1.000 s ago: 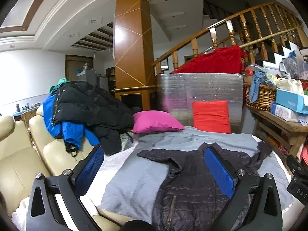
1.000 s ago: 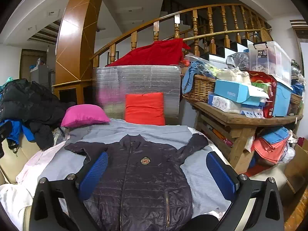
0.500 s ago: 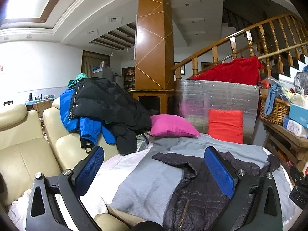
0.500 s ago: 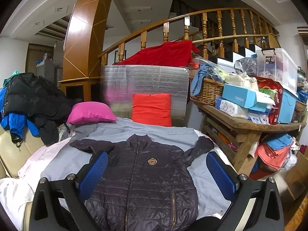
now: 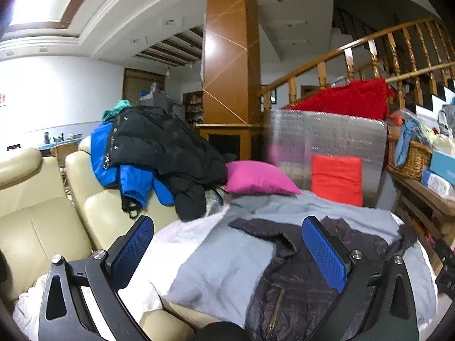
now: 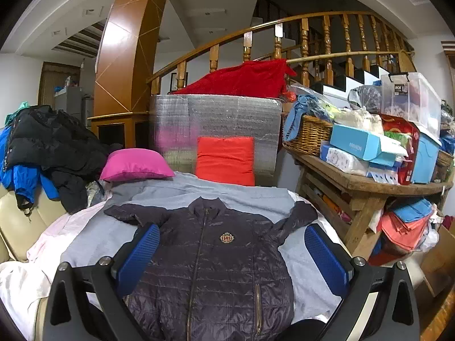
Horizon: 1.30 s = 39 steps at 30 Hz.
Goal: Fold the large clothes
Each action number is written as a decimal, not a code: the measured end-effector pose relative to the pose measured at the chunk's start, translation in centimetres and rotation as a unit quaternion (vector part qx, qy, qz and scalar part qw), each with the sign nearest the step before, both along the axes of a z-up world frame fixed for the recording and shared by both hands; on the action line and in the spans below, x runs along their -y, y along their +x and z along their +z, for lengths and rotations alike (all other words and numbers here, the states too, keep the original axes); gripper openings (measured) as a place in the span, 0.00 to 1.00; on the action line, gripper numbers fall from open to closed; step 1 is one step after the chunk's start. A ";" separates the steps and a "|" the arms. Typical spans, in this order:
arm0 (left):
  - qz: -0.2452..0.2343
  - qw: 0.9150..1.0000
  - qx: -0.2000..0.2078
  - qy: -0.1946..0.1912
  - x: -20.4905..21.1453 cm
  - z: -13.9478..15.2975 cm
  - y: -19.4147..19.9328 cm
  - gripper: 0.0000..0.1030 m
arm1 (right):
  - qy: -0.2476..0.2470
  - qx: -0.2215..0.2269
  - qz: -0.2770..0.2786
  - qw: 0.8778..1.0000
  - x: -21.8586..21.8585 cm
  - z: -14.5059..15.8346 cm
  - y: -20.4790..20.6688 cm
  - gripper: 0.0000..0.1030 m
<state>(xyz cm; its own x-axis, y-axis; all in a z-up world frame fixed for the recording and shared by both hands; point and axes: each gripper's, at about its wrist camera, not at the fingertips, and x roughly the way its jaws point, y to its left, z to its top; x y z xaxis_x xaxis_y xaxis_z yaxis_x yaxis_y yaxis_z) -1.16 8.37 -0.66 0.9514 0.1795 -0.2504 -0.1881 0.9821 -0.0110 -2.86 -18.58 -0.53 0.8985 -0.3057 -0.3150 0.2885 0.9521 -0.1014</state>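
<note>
The left gripper point(image 5: 227, 244) has its blue-padded fingers point(image 5: 132, 248) spread wide and grasping nothing, hovering above the jacket's left side. The right gripper point(image 6: 230, 255) is likewise released, its fingers point(image 6: 325, 258) flanking the chest without touching. The dark quilted jacket point(image 6: 216, 270) lies flat, front up, zipped, sleeves out, on a grey blanket point(image 6: 93, 241). Beyond it sit a pink pillow point(image 6: 136, 164) and a red cushion point(image 6: 226, 160); a cluttered wooden worktop point(image 6: 369, 183) stands to the right.
</note>
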 end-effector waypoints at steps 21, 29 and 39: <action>-0.012 1.000 -0.025 0.012 2.1 -1.2 1.4 1.00 | 0.016 -0.014 -0.016 1.000 1.9 -1.1 1.1 1.00; -0.011 0.999 -0.031 0.016 2.4 -1.6 1.9 1.00 | 0.018 -0.021 -0.018 0.999 2.2 -1.7 1.4 1.00; -0.022 0.998 -0.046 0.025 3.6 -2.4 2.8 1.00 | 0.022 -0.030 -0.025 0.999 3.0 -2.3 1.9 1.00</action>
